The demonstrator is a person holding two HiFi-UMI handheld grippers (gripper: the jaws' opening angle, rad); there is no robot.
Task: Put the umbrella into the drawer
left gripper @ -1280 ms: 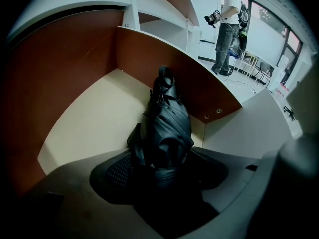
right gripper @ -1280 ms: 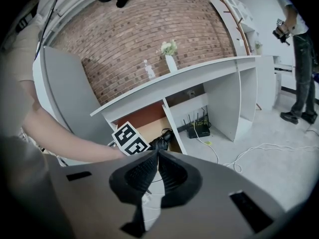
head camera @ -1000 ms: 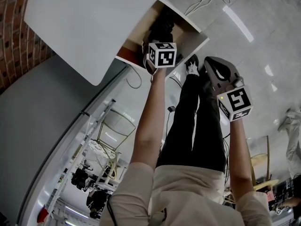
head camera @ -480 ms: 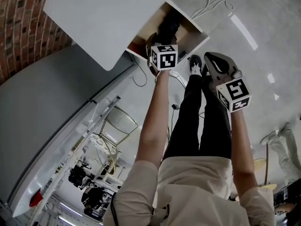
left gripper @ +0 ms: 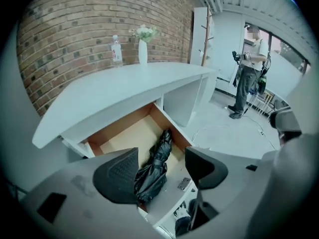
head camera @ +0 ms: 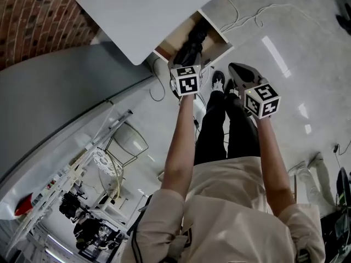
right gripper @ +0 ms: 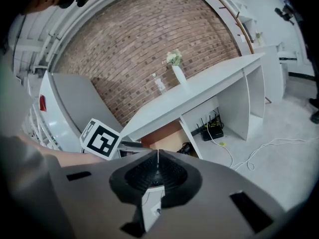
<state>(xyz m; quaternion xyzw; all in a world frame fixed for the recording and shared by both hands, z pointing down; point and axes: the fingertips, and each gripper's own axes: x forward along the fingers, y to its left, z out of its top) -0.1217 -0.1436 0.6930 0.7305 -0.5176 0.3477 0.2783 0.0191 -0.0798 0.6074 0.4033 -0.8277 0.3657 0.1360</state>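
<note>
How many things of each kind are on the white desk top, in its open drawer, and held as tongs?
Bottle: 1
Vase with flowers: 1
Umbrella: 1
Tongs: 2, the left tongs and the right tongs
Total: 5

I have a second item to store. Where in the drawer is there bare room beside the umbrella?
Bare wood floor of the drawer lies left of the umbrella, out to the left and back walls. The right side is crowded: the umbrella runs along the right wall, below the open left gripper.
</note>
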